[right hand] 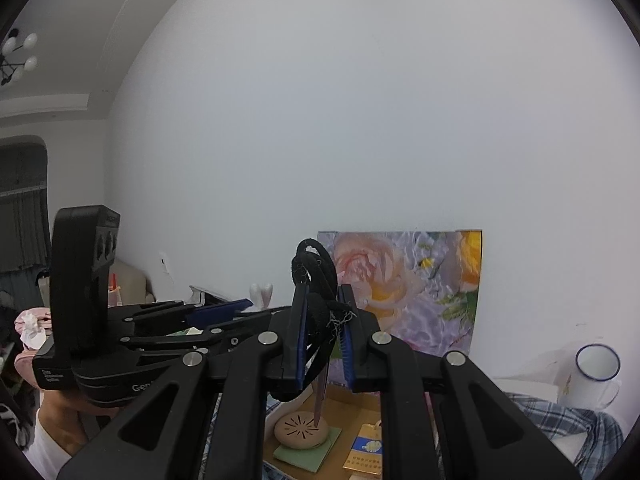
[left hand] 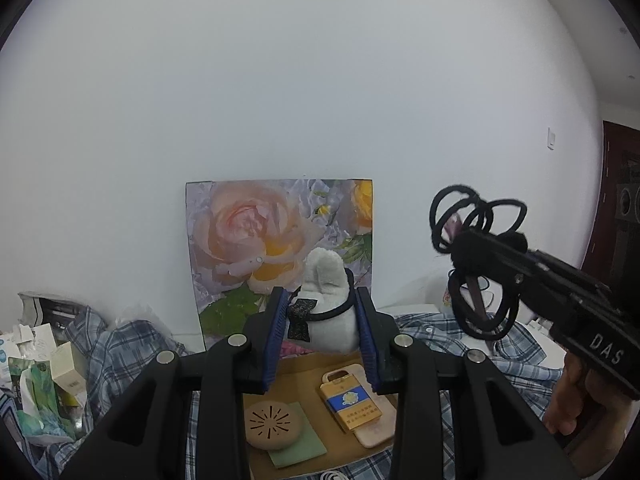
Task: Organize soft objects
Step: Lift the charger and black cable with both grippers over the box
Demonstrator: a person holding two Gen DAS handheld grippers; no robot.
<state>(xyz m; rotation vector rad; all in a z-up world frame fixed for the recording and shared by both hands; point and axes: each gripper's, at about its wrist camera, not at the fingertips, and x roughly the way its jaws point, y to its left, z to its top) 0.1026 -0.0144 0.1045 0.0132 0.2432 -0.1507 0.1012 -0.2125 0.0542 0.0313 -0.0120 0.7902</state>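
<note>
My left gripper (left hand: 322, 330) is shut on a white plush toy (left hand: 330, 300) with a black band and bow around it, held above the cardboard box (left hand: 304, 368). My right gripper (right hand: 325, 340) is shut on a bundle of black hair ties (right hand: 318, 280), raised in the air; loops hang down between its fingers. In the left wrist view the right gripper (left hand: 486, 246) is at the right, with the hair ties (left hand: 476, 264) looping above and below it. In the right wrist view the left gripper (right hand: 224, 312) is at the left, with the plush's ears (right hand: 261, 294) showing behind it.
The open box holds a round tan vented disc (left hand: 272, 424) on a green pad, and a yellow-blue packet (left hand: 352, 400) on a pinkish phone. A floral picture (left hand: 276, 240) leans on the white wall. Plaid cloth (left hand: 120, 356) covers the surface. Cartons (left hand: 44, 368) stand left; an enamel mug (right hand: 596, 372) right.
</note>
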